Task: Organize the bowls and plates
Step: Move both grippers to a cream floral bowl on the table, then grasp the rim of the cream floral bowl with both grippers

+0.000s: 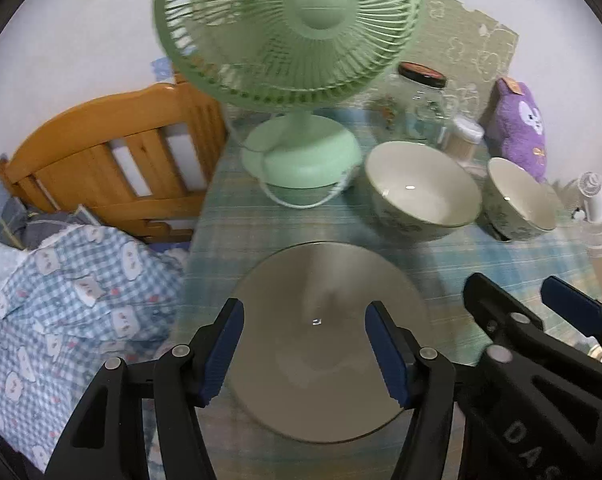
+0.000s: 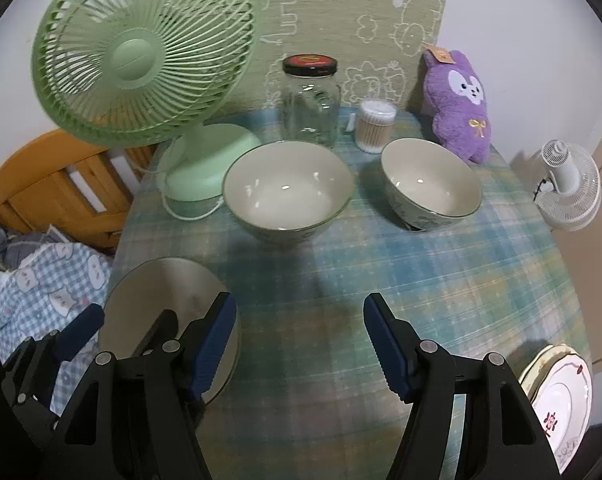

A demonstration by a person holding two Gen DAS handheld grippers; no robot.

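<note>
Two bowls, one grey plate, one small stack of patterned plates: all apart, nothing nested or gathered yet.

Grey plate [image 1: 325, 340] flat on plaid tablecloth [image 2: 381, 264], near front-left edge of table. Left gripper [image 1: 305, 344] directly over it, jaws spread wide, nothing between the blue pads [image 1: 221, 352]; contact with plate not clear from either view. Large bowl [image 2: 287, 190] upright, mid-table, beyond the plate. Small bowl [image 2: 431, 182] upright to its right, close by but not touching. Patterned plates [image 2: 557, 396] stacked at front-right table edge, well apart from the grey plate; at least two, exact count not legible.

Right gripper [image 2: 301, 344] over bare cloth between grey plate and patterned stack, jaws wide, empty.

Clutter behind: green fan [image 2: 149, 64] back-left, base just beside large bowl; glass jar [image 2: 311, 98] with dark lid; cotton-swab tub [image 2: 375, 124]; purple plush [image 2: 459, 100] back-right. Off the table: wooden headboard [image 1: 113, 152], checked bedding [image 1: 69, 304], white fan [image 2: 569, 184].

Judgement: early stage. Likely remaining: small bowl into large bowl, grey plate joined with patterned stack. First pickup apparently about to fall to the left gripper on the grey plate.
</note>
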